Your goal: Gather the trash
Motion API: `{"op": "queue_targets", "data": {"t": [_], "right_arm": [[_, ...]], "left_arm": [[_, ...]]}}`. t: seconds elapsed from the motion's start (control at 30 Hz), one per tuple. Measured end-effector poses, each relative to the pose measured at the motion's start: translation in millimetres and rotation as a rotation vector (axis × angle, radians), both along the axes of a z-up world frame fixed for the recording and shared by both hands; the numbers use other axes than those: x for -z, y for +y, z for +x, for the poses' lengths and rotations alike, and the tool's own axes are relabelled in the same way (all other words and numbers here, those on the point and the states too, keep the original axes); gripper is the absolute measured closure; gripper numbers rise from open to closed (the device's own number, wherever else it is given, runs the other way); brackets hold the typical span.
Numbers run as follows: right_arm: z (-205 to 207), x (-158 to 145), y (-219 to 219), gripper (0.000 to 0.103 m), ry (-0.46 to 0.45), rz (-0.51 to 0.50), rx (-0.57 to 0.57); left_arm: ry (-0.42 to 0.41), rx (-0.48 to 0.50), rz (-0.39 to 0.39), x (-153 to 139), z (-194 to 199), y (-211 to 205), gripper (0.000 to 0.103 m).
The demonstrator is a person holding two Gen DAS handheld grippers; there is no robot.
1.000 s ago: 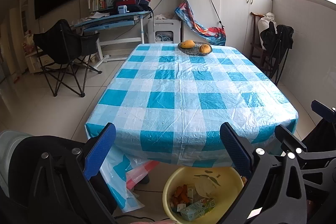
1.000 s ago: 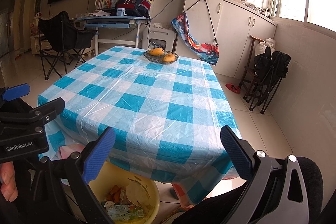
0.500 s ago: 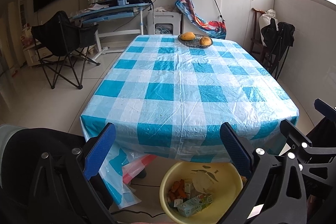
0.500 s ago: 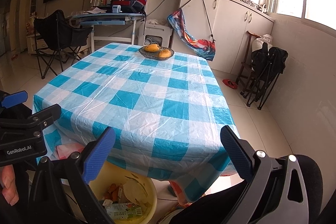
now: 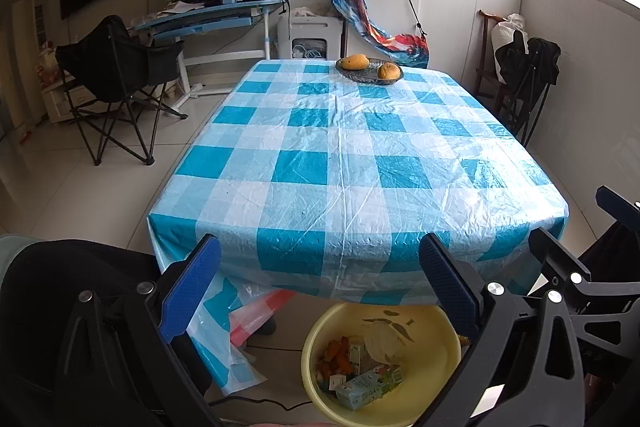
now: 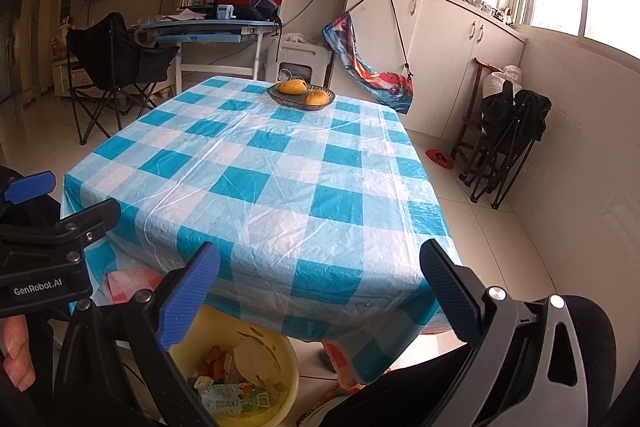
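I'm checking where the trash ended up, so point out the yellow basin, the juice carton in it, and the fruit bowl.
yellow basin (image 5: 448,337), left wrist view, bare inner wall.
juice carton (image 5: 368,385), left wrist view, printed side.
fruit bowl (image 6: 301,101), right wrist view, front rim.

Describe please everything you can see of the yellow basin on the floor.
The yellow basin is round, looks like plastic, and stands upright on the tiled floor at the near end of the table, partly under the hanging checked tablecloth. Dark streaks mark its inner wall. It is partly filled with trash: orange peel pieces, a pale crumpled scrap, small packets and a flattened drink carton. Both grippers hang open above it, and neither touches it.
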State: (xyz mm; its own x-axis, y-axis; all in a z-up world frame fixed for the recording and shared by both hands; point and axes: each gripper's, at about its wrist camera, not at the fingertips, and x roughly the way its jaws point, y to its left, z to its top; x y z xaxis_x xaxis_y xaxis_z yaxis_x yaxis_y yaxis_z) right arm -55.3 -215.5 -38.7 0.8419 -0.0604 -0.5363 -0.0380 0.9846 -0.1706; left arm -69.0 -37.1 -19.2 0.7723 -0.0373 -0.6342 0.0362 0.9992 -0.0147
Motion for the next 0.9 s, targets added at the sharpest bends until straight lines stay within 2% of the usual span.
{"op": "queue_targets", "data": {"t": [0.17,0.43,0.53,0.67,0.9], "right_arm": [[-0.9,1.0,0.4,0.007,0.005,-0.002,-0.002],[1.5,1.0,1.4,0.007,0.007,-0.004,-0.003],[1.5,1.0,1.5,0.007,0.008,-0.005,-0.003],[1.7,0.8,1.6,0.007,0.008,-0.005,-0.003],[1.9,0.5,1.8,0.007,0.009,-0.005,-0.004]], "left_arm": [[0.005,0.005,-0.022,2.6,1.0,1.1,0.007],[0.025,0.007,-0.132,3.6,2.2,15.3,0.007],[0.026,-0.001,-0.113,3.1,2.6,15.8,0.007],[0.084,-0.017,-0.124,9.8,9.4,19.0,0.007],[0.13,-0.04,-0.121,16.1,14.6,20.8,0.007]]}}
